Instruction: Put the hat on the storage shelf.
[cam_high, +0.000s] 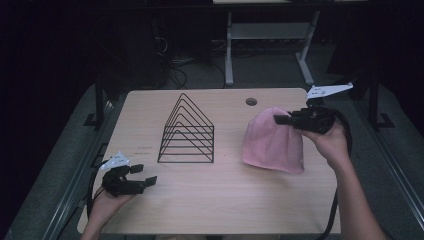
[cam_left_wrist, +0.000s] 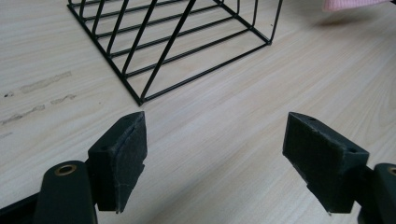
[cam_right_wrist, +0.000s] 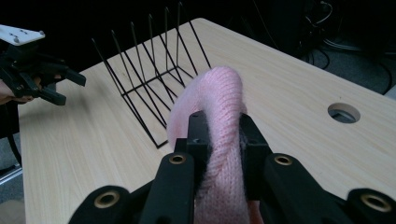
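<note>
The tabletop (cam_high: 220, 200) is carrying a black wire rack (cam_high: 187, 131). Right of it, the pink knit hat (cam_high: 272, 142) is hanging pinched between the right gripper (cam_high: 280, 119) fingers (cam_right_wrist: 198, 135). The left gripper (cam_high: 142, 175) fingers (cam_left_wrist: 119, 158) are gaping wide, holding nothing, near the rack.

The high view is dim, the room beyond the table (cam_high: 200, 205) sinking into near black; light falls from above onto the pale wood, which glows softly without hard glare; the picture is grainy and slightly soft. The wire rack (cam_high: 188, 131) casts almost no shadow there. In the left gripper view the light is brighter and even; the wood grain is sharp, the near black pads slightly soft; a faint shadow lies under the pink cloth (cam_left_wrist: 353, 3). In the right gripper view the knit is crisp, the background dark and murky.
</note>
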